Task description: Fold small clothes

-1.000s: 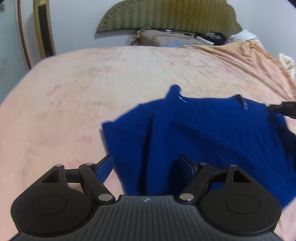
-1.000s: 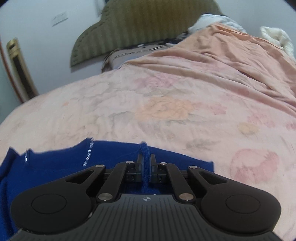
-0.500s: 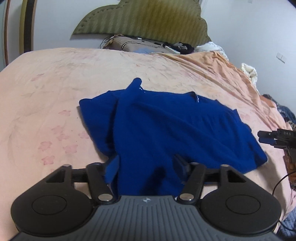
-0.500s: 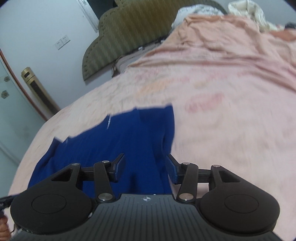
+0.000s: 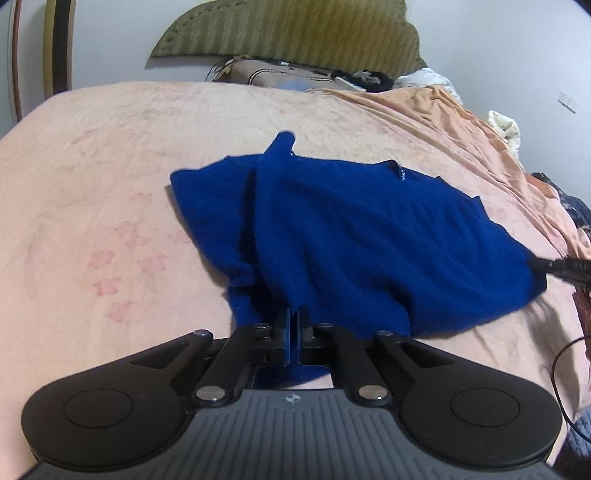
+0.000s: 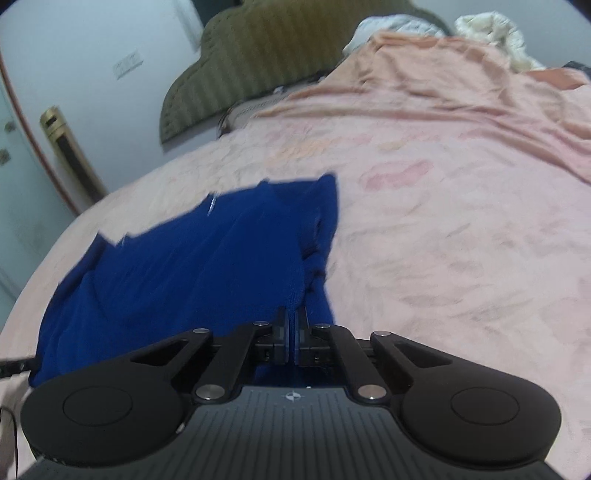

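Two grippers, left gripper [image 5: 293,334] and right gripper [image 6: 293,334], pinching near hem of blue garment [image 5: 351,236] on bed [image 5: 92,166]; thin bite risking fabric slipping out mid-fold.

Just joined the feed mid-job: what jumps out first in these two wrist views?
A bright blue garment lies rumpled across the middle of the pale pink bedspread. The left gripper and right gripper are each shut on its near edge. A green padded headboard stands against the far wall.
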### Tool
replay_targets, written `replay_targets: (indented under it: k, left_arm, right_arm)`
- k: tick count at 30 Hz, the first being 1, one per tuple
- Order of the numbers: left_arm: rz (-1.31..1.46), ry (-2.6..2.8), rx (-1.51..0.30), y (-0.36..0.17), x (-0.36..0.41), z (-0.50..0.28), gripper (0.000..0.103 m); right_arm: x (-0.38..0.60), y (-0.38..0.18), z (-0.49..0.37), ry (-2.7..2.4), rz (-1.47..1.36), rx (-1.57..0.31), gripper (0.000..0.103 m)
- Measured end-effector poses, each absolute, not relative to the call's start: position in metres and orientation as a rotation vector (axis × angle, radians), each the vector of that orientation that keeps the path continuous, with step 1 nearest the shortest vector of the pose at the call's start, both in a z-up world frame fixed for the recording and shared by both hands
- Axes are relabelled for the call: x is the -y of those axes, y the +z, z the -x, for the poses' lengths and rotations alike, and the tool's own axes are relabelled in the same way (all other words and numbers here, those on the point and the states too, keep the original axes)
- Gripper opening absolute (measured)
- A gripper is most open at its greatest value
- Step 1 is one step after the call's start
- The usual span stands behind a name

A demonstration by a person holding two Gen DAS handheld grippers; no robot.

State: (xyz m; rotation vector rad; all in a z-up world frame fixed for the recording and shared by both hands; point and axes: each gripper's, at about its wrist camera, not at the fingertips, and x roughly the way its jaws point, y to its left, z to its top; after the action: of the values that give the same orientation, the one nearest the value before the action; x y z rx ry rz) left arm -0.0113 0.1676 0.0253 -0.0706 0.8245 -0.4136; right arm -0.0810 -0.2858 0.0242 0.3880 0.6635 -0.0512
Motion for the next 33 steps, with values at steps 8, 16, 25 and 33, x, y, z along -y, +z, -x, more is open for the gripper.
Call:
replay_targets:
  k: [8,16,25,33]
  left_arm:
    - [-0.046,-0.411,-0.815,0.051,-0.198,0.036,0.002]
    - [-0.089,-0.481,-0.924,0.024,-0.189,0.031,0.004]
    - [-0.161,-0.420,-0.751,0.078,-0.173,-0.008,0.023]
    - [-0.337,-0.360,-0.649,0.046,-0.081,-0.077,0.041]
  right_arm:
    - [0.297,0.045,0.103,-0.123,-0.351,-0.613,0.003]
    - [0.293,0.019,0.094,-0.130,-0.315,-0.735,0.017]
    - [0.286,0.050,0.076,-0.148,-0.240,-0.632,0.045]
    - [0.250,0.041,-0.021,0.004,-0.227,-0.663,0.048]
